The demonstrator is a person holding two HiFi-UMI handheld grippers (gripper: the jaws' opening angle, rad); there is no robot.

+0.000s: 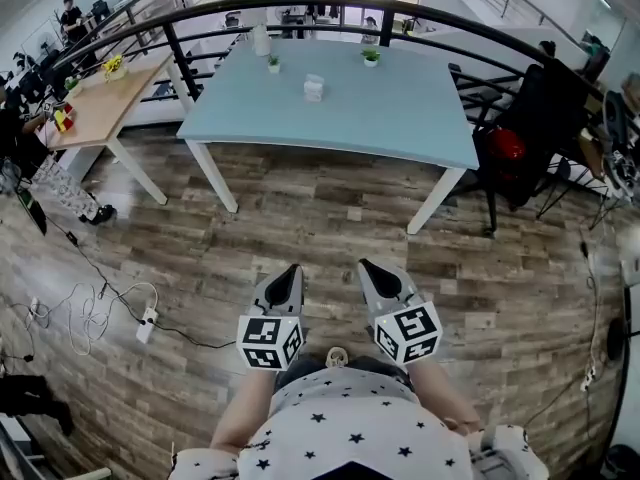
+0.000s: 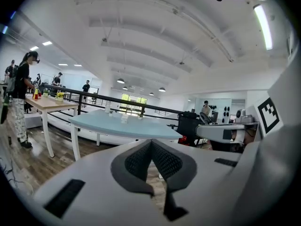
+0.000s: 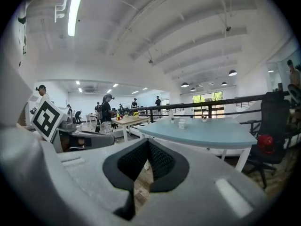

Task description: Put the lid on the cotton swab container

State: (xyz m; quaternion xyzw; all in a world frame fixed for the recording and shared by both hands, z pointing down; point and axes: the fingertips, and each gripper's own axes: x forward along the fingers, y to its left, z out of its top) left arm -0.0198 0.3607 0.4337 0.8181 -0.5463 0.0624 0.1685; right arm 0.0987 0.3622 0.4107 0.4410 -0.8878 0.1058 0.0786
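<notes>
While closed, L claw [image 1: 292,269] & R claw [image 1: 365,265] aim fwd.

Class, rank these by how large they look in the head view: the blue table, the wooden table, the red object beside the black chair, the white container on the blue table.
1. blue table
2. wooden table
3. red object
4. white container
The container is farther off, so its true size is unsure.

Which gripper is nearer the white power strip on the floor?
Left. The left gripper hangs above the floor, right of the power strip; the right gripper sits further right, on the left gripper's far side. Neither touches it.
</notes>
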